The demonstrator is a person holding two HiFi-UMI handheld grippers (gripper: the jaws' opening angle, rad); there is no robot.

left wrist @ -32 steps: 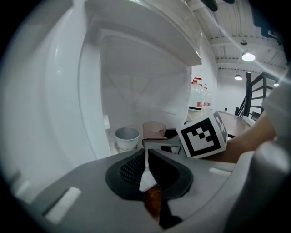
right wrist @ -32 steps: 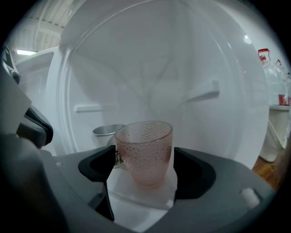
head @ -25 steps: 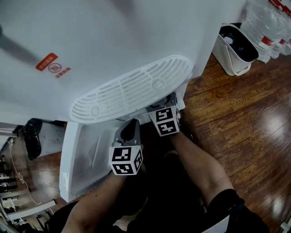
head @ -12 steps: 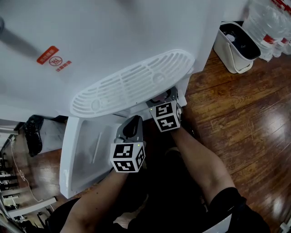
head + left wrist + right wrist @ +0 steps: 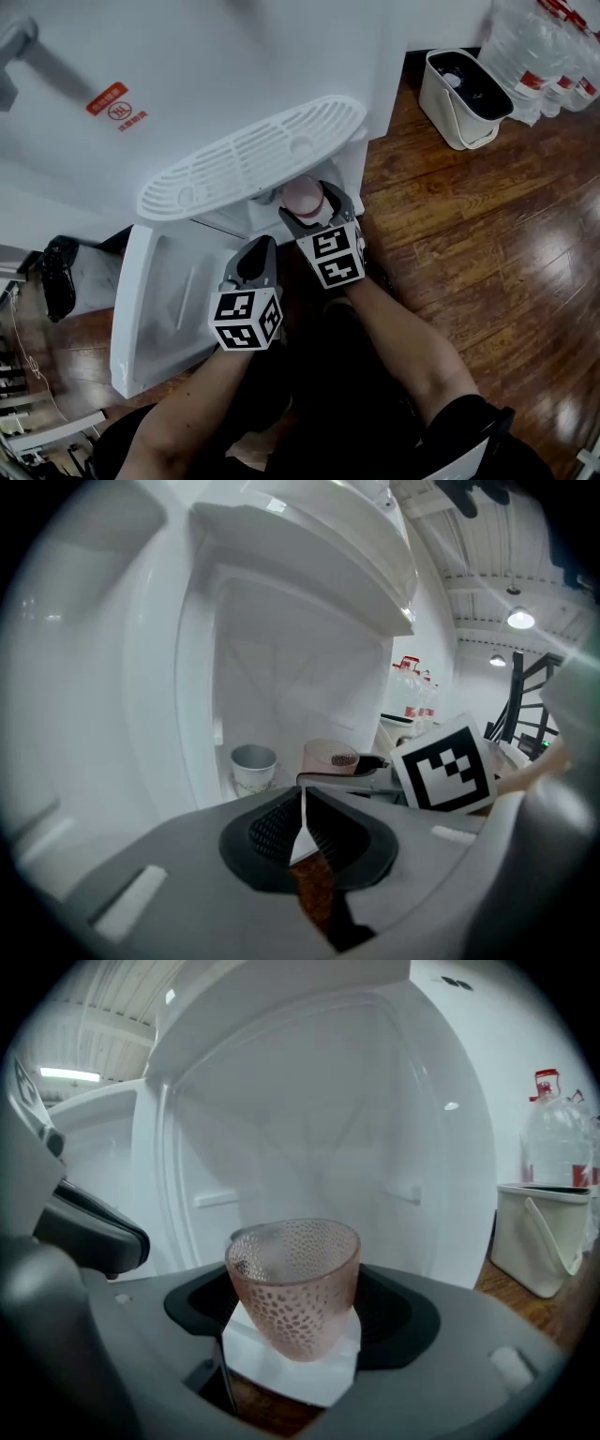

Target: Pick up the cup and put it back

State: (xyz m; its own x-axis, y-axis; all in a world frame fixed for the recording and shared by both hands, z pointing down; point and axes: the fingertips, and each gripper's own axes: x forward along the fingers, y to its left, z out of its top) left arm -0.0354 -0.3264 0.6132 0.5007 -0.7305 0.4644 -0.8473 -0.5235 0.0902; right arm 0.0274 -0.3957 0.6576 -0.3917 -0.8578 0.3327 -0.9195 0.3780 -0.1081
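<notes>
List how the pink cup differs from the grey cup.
The pink cup is dotted and translucent; the grey cup looks opaque. The pink cup sits gripped in the right gripper, whose jaws have just been closing; the grey cup stands free inside the cabinet. Both are upright.

Red sticker on white appliance, print illegible.

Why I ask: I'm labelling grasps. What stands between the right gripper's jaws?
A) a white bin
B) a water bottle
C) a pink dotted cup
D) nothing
C: the right gripper view shows the pink dotted cup standing between the jaws of the right gripper, which have just been closing on it.
</notes>
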